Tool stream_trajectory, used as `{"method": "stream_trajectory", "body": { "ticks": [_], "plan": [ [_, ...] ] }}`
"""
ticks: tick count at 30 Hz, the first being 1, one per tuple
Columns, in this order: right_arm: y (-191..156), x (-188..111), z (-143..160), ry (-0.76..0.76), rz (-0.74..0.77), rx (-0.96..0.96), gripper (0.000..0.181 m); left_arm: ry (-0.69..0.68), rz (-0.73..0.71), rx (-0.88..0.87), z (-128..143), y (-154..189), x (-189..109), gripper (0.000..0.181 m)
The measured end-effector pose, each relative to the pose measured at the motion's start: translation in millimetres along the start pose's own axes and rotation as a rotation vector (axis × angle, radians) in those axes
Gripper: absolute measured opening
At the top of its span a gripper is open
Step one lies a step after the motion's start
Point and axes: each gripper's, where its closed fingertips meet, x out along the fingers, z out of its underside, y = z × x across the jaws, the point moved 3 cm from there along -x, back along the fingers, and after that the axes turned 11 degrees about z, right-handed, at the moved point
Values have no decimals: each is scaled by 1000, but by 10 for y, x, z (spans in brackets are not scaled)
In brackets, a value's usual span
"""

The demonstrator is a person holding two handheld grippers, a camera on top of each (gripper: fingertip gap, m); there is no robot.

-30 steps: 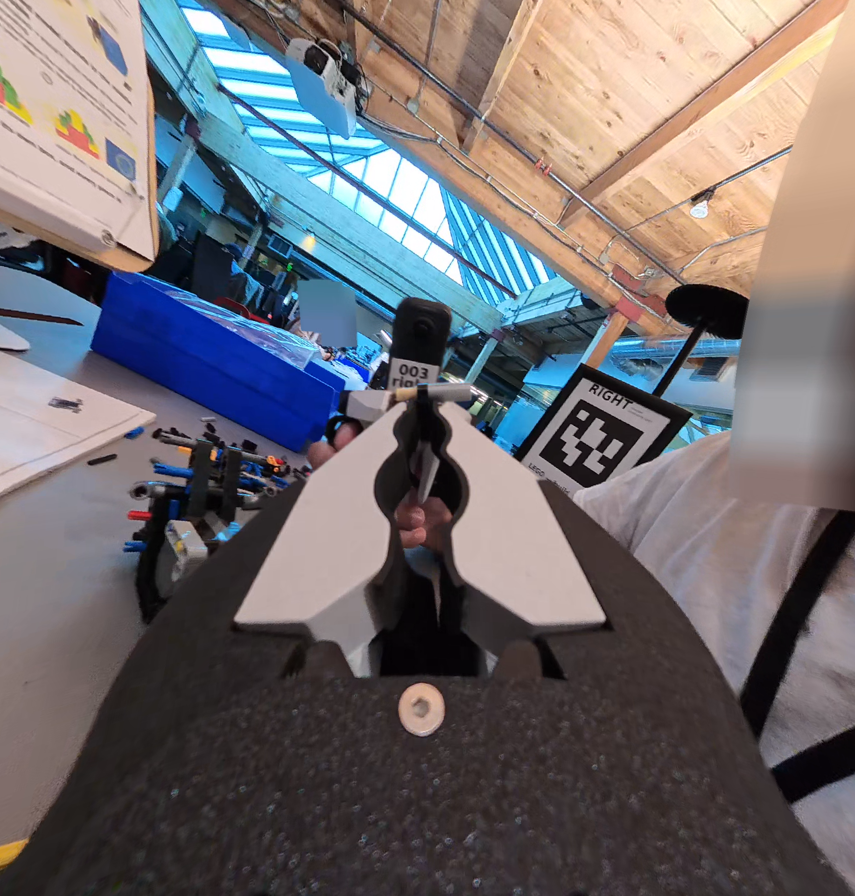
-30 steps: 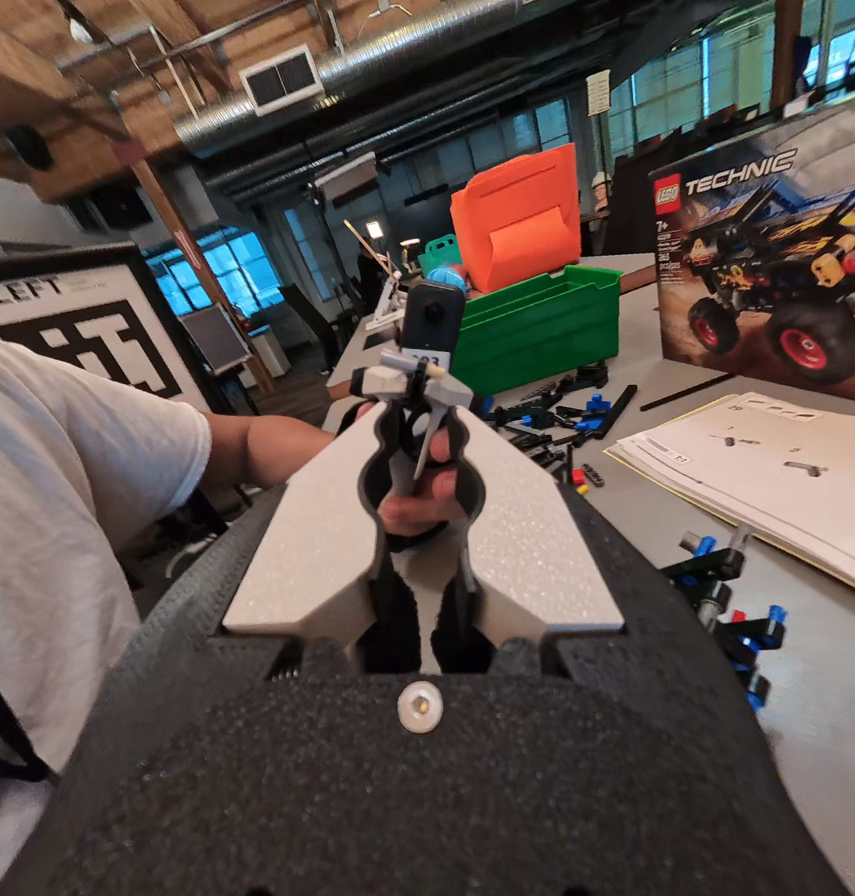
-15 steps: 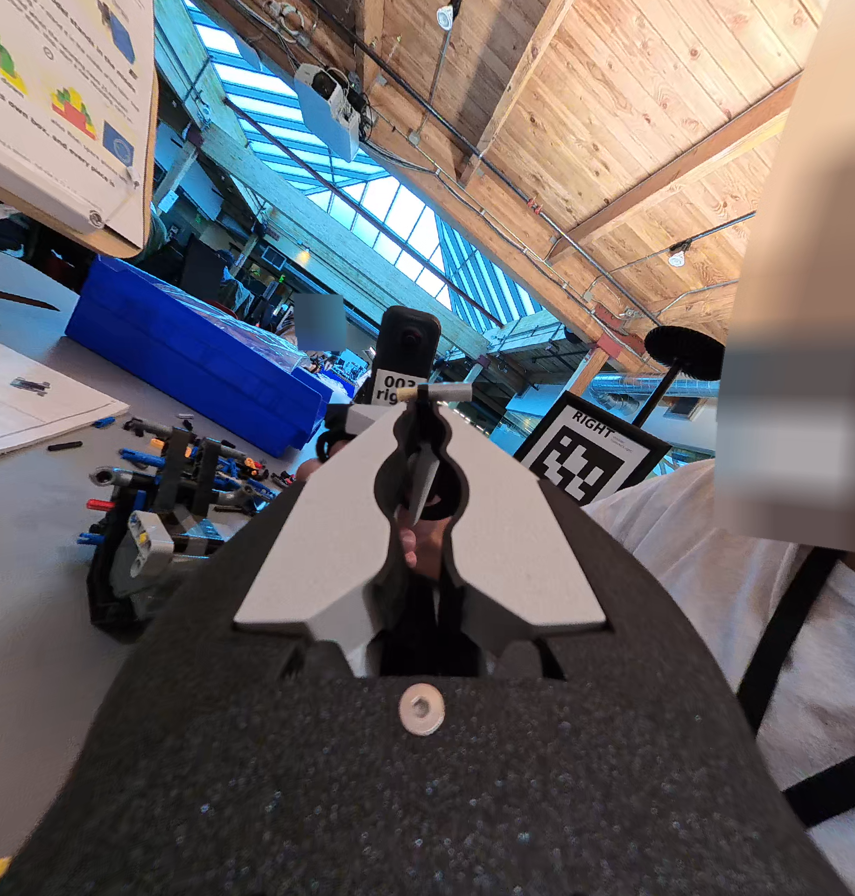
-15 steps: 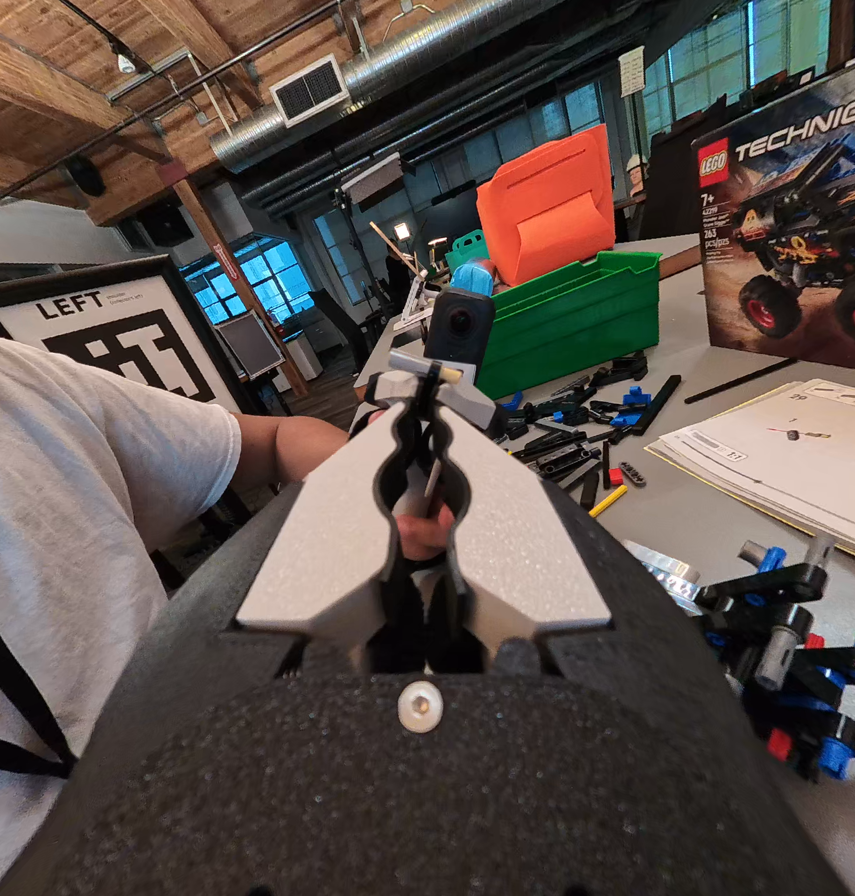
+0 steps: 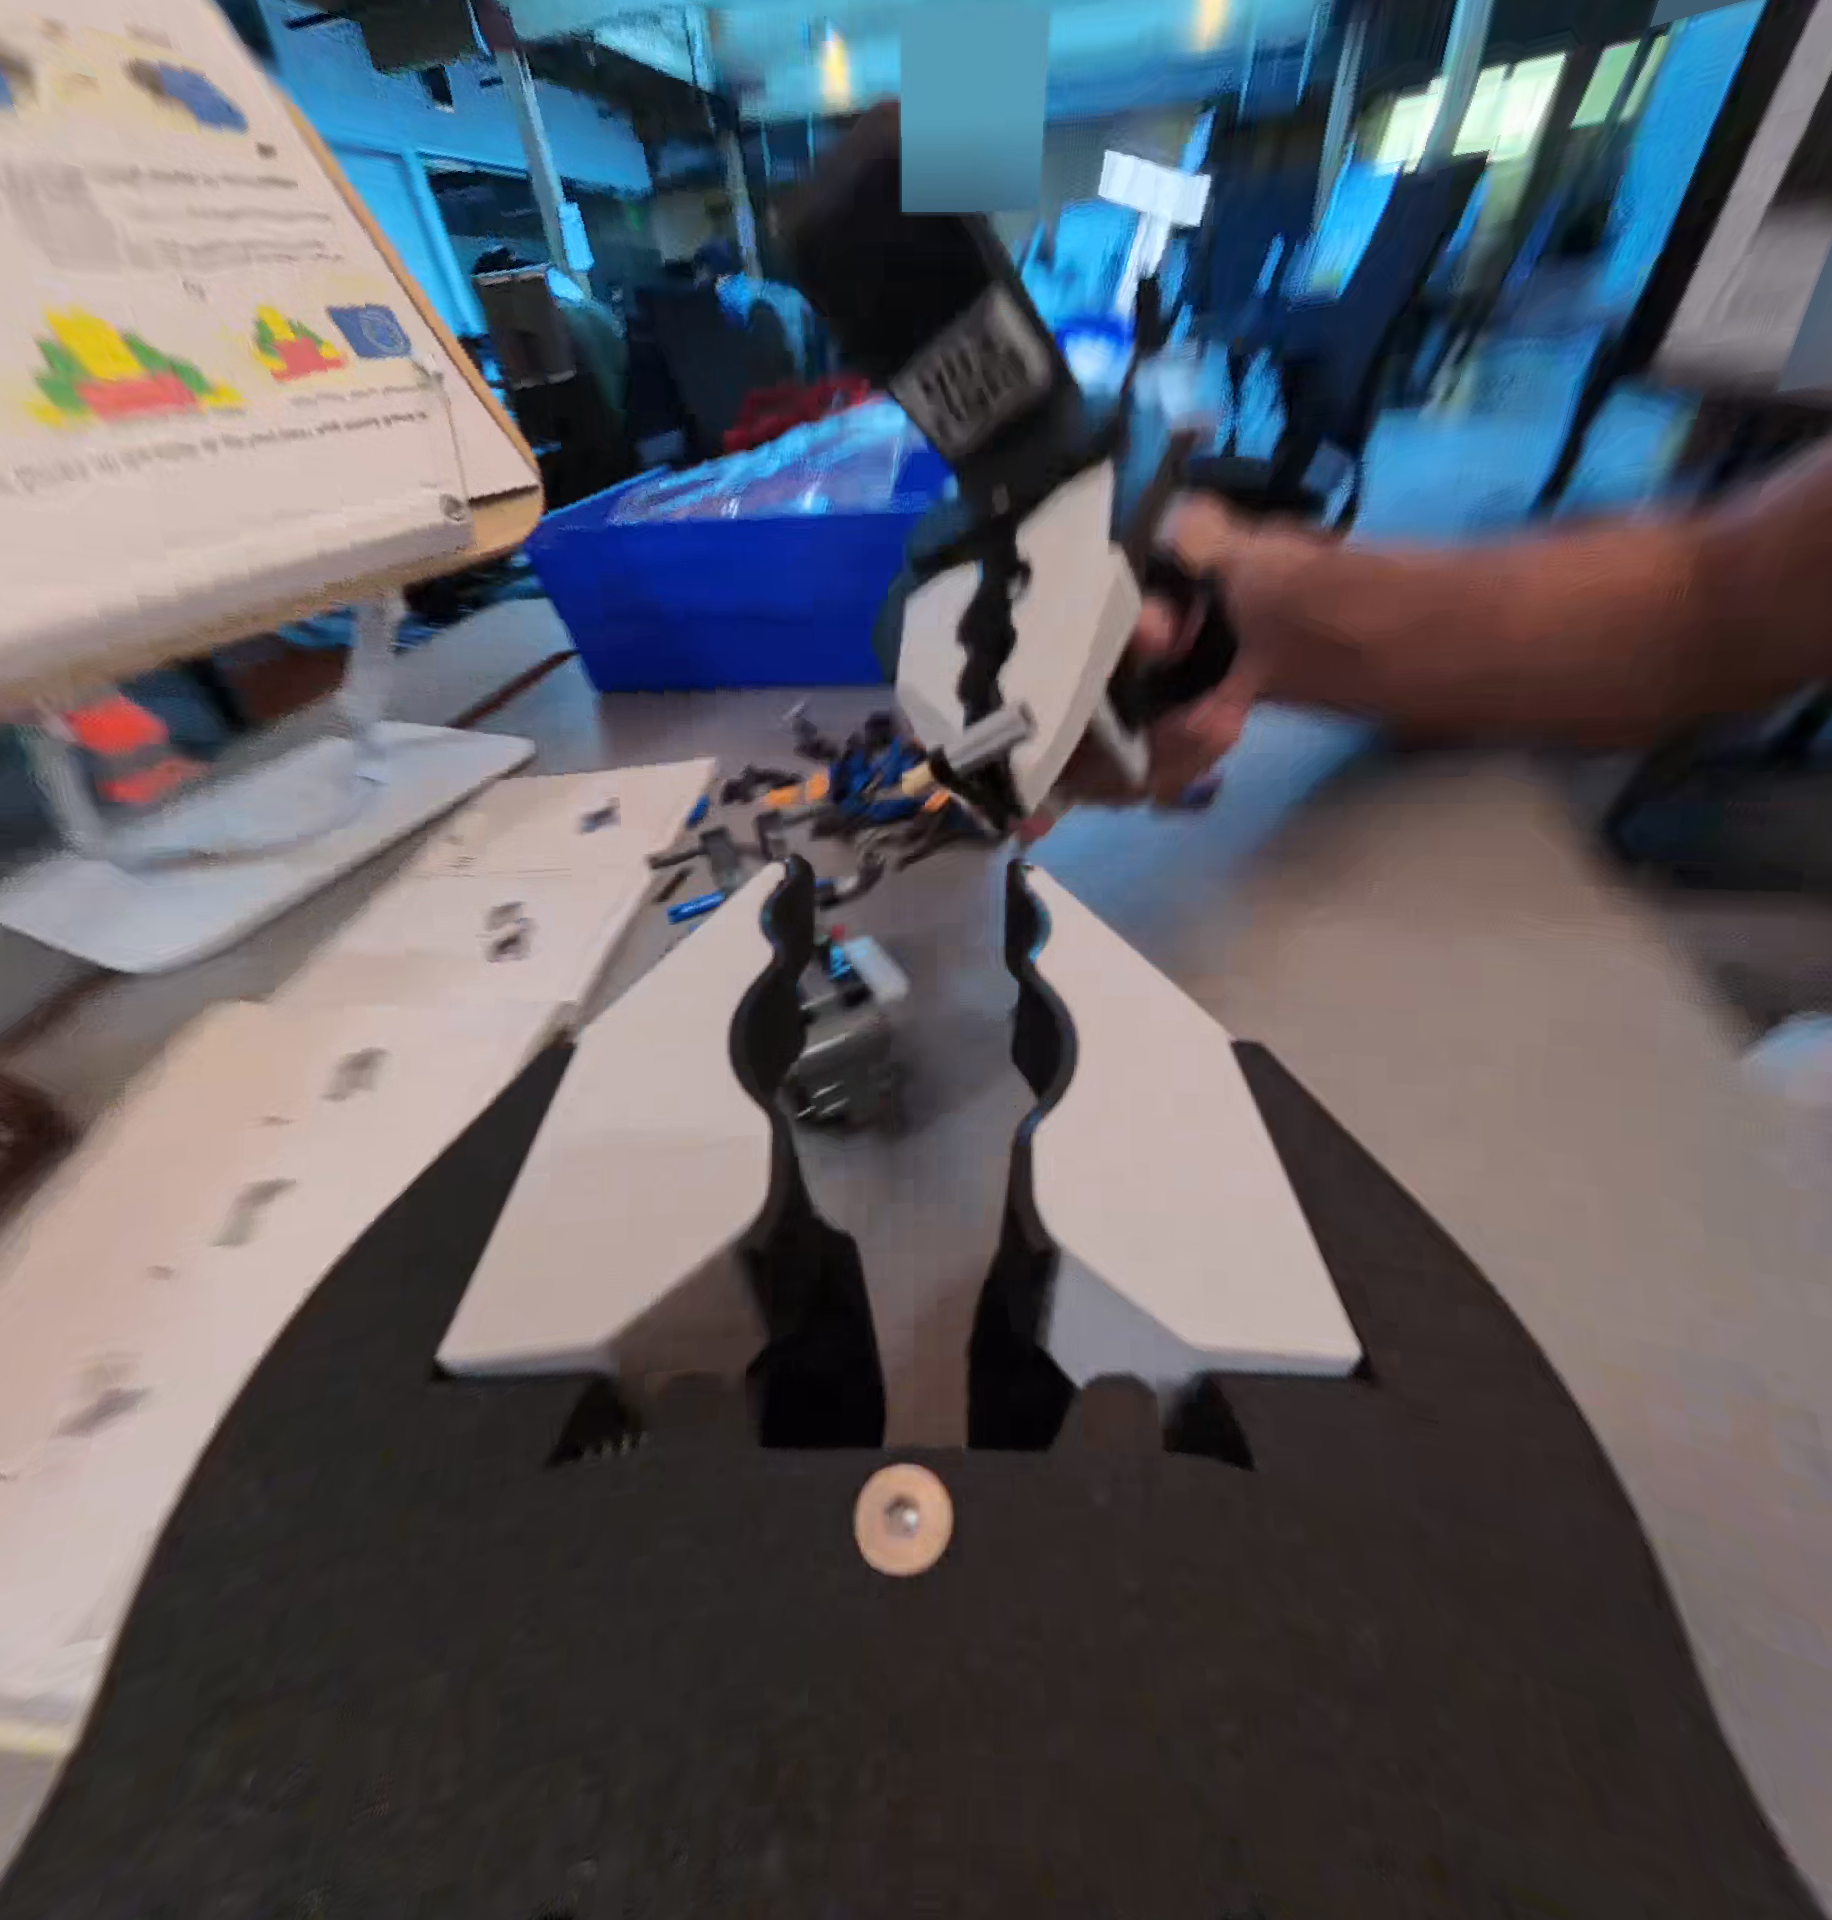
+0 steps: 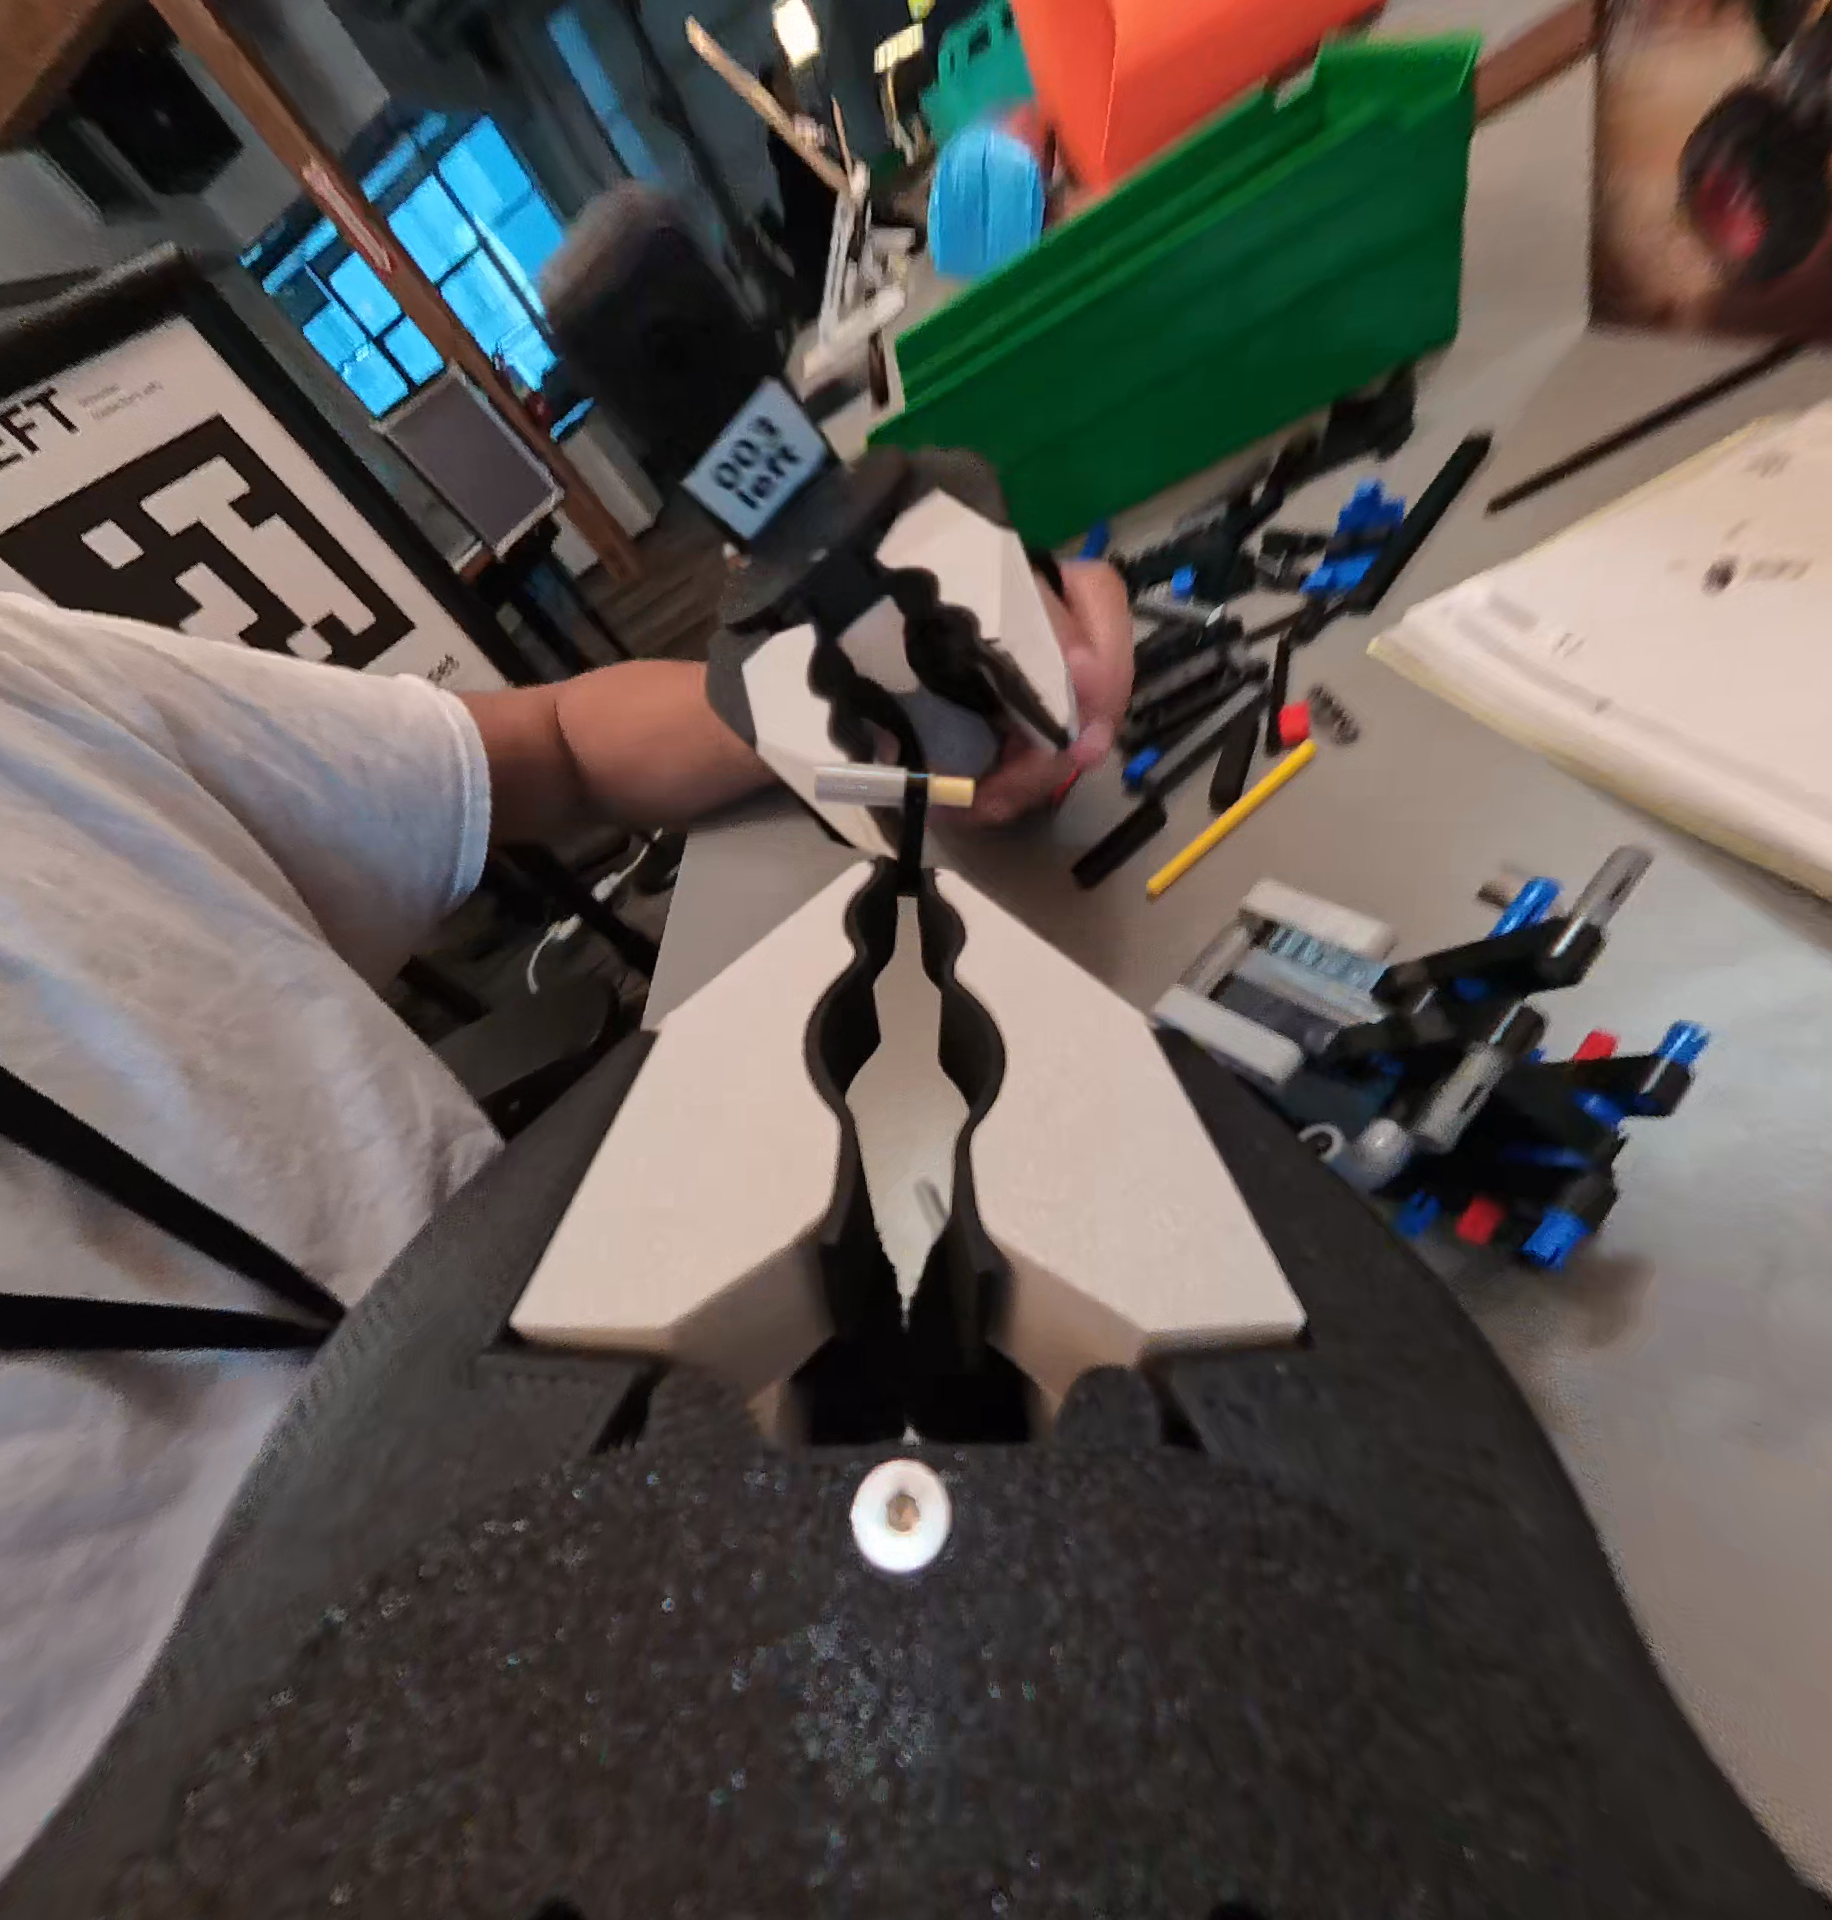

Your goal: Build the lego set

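My right gripper (image 6: 901,883) is shut on a thin black Lego part (image 6: 910,836) with a grey and tan pin (image 6: 891,784) across its top. It holds the part in the air. It also shows in the left wrist view (image 5: 995,792), held by a hand. My left gripper (image 5: 901,878) is open and empty, pointing down at the table. The partly built black, grey and blue model (image 5: 850,1029) lies beyond its fingertips. In the right wrist view the model (image 6: 1411,1060) lies to the right, and the left gripper (image 6: 922,727) is just past the held part.
Loose Lego parts (image 6: 1255,623) and a yellow axle (image 6: 1229,821) lie behind the model. Instruction booklets (image 6: 1670,644) (image 5: 424,1039), a green bin (image 6: 1203,270), the set box (image 6: 1743,177), a blue bin (image 5: 725,582) and a poster board on a stand (image 5: 164,364) ring the table. Both grippers' tips are close together, under 4 cm apart. From the left gripper's tips to the yellow axle (image 6: 1229,821) is close to 12 cm.
The grippers were tip to tip, both shut at the small part. My left gripper has opened, let go and swung down toward the table. The right keeps the part.
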Motion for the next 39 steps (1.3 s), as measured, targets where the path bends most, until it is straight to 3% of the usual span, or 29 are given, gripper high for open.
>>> {"method": "stream_trajectory", "body": {
  "ticks": [3, 6, 10, 14, 18, 20, 25, 29, 33, 35, 37, 39],
  "plan": [
    [33, 48, 110, -76, 30, 3, 3, -243, -160, 381, 233, 20, 79, 31],
    [90, 75, 173, -114, 84, -21, 3, -367, -226, 638, 325, 97, 145, 31],
    [171, 115, 309, -212, 204, -132, 3, -419, -322, 820, 265, 104, 141, 33],
    [122, 133, 364, -263, 218, -180, 3, -498, -332, 976, 320, 166, 184, 33],
    [95, 135, 363, -266, 225, -225, 3, -539, -385, 1086, 354, 180, 229, 10],
    [122, 112, 278, -204, 244, -221, 3, -536, -442, 1048, 304, 112, 204, 7],
    [94, 50, 7, 9, 222, -175, 3, -397, -521, 713, 128, 12, 181, 5],
    [93, 31, -13, 26, 224, -199, 3, -351, -483, 607, 133, 33, 204, 5],
    [100, -2, 60, -42, 242, -287, 3, -402, -234, 447, 271, 132, 191, 21],
    [99, -27, 66, -60, 262, -334, 3, -425, -75, 246, 351, 159, 135, 26],
    [71, -31, 87, -91, 273, -386, 3, -327, 65, 30, 297, 209, 107, 27],
    [48, -17, 138, -132, 307, -485, 3, -236, 93, -71, 209, 162, 73, 26]
  ]
}}
